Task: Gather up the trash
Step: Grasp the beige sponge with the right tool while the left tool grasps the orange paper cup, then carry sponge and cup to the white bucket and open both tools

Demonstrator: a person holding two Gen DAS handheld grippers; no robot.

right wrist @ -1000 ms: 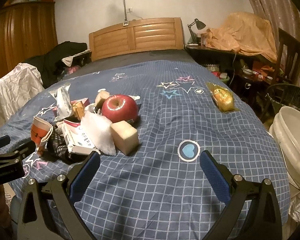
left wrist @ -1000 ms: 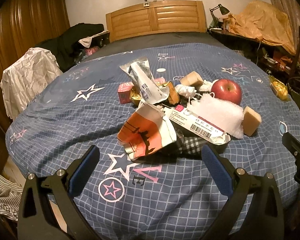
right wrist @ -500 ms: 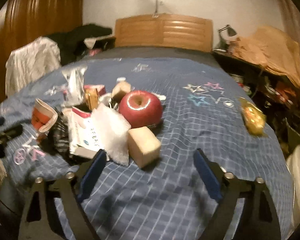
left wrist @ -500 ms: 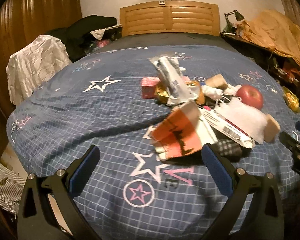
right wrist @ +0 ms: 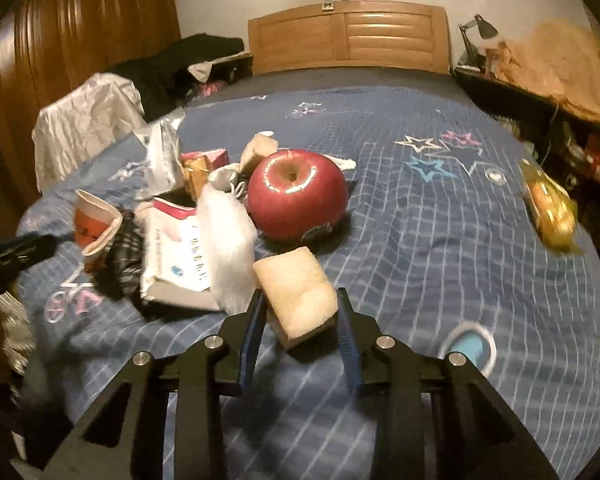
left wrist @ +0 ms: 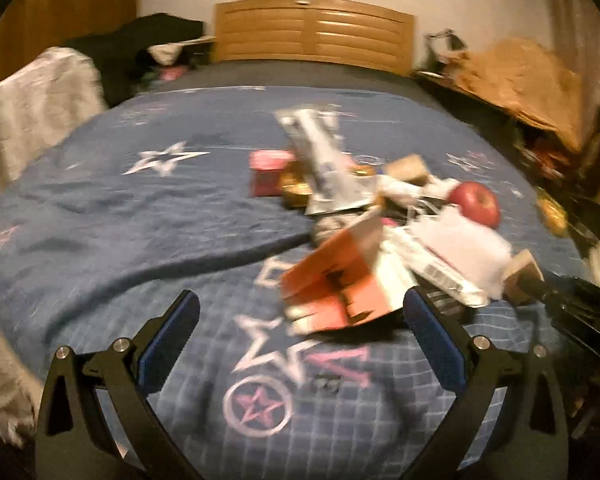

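Left wrist view, blurred: left gripper (left wrist: 300, 312) spread wide, holding nothing, low over the blue star-print bed cover (left wrist: 140, 220). Just ahead between the fingers, nearer the right one, a crumpled orange-and-white paper cup (left wrist: 336, 284); beyond it to the right, a trash pile with a white printed packet (left wrist: 432, 264) and a red apple (left wrist: 476, 204).

Right wrist view: right gripper (right wrist: 300, 320) narrowed around a tan sponge block (right wrist: 296, 292), fingers beside its two flanks; firm contact impossible to tell. Apple (right wrist: 298, 194) straight ahead, paper cup (right wrist: 94, 226) far left.
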